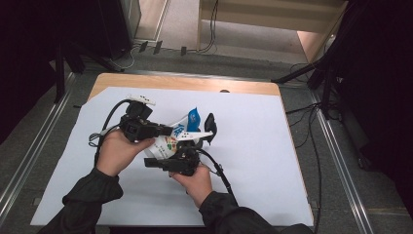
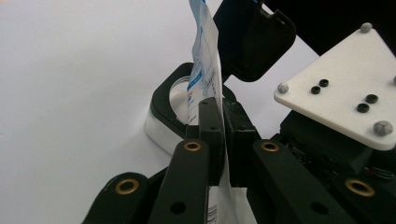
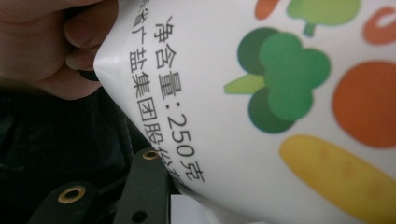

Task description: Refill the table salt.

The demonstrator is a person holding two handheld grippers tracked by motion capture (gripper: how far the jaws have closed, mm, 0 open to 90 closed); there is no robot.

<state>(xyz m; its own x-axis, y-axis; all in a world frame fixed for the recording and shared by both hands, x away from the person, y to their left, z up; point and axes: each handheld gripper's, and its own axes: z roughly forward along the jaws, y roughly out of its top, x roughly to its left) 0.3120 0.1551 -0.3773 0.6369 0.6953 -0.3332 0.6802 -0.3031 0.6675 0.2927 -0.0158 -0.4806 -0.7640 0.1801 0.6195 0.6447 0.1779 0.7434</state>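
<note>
Tools come first: the left tool [image 1: 168, 130] is squeezed tight on the thin edge of a white bag [image 1: 168, 144], and in the left gripper view its two black jaws pinch that edge flat between them [image 2: 219, 140]. The bag is held up off the bench, between the two hands, near the middle. Its blue and white top [image 1: 193, 119] sticks up. The right tool [image 1: 187, 153] is under the bag and close against it. In the right gripper view the bag has pictures of green, orange and yellow vegetables and black writing [image 3: 280, 93], and it sits so close that I cannot tell if this tool is holding it.

On the left side of the room the floor is grey, with a metal rail [image 1: 36, 146] running along it. The bench [image 1: 185, 84] is light wood with a big white sheet [image 1: 253, 161] over most of it. A small black and white dish [image 2: 163, 116] sits on the sheet just behind the bag. Black cables [image 1: 311, 141] lie on the floor at the right, beside another rail [image 1: 341, 165]. Dark stands [image 1: 326, 73] stand at the back right. Nothing blocks the bag but the hands and tools around it.
</note>
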